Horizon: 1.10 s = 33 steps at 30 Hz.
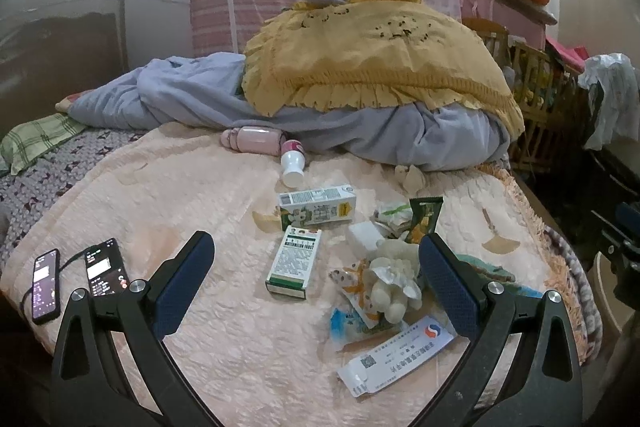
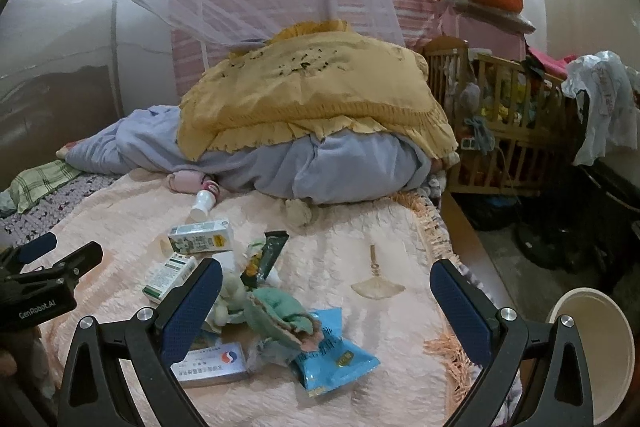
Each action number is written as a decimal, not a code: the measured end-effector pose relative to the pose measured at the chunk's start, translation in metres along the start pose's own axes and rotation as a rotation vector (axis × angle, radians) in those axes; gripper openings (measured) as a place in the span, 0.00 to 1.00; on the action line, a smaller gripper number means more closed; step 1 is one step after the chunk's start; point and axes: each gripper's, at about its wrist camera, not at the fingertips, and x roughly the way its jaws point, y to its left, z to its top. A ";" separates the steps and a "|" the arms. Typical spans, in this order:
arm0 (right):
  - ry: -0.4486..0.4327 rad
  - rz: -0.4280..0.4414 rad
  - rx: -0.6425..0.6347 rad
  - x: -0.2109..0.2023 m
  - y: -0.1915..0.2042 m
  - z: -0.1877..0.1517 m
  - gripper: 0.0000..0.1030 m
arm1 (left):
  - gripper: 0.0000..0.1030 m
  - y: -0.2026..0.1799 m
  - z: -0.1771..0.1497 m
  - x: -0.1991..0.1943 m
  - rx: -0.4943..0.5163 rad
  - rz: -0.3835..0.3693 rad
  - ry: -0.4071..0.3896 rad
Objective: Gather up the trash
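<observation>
1. Left gripper (image 1: 312, 269) hangs wide open over the bed, nothing between its jaws; right gripper (image 2: 326, 293) is just as wide and just as empty.
2. Landmark: the green-and-white box (image 1: 295, 261) on the pink blanket (image 1: 168, 179). The trash heap lies just right of it: crumpled tissue (image 1: 394, 279), green wrapper (image 1: 425, 218), blue packet (image 2: 334, 351), flat white carton (image 1: 394, 357).
3. Just beyond the box, a milk carton (image 1: 318, 205); further on, a small white bottle (image 1: 293, 163).
4. Looks like the opening step, nothing picked yet. Next move calls for dropping onto one piece and closing on it alone.
5. A pale bucket (image 2: 596, 355), far right of the box and off the bed, is likely the bin.
6. Watch out: two phones (image 1: 76, 279) left of the box, cable attached, are not trash. The heap is tangled, so a grab may drag neighbours.
</observation>
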 end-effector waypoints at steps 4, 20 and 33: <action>-0.006 -0.002 -0.014 0.001 0.004 -0.001 1.00 | 0.99 0.000 0.000 0.000 -0.001 -0.001 -0.001; -0.007 0.004 -0.008 0.003 0.008 -0.002 1.00 | 0.99 0.001 0.005 0.002 -0.012 -0.003 -0.009; 0.002 0.003 -0.026 0.009 0.012 -0.003 1.00 | 0.99 0.000 0.005 0.004 -0.023 -0.006 -0.011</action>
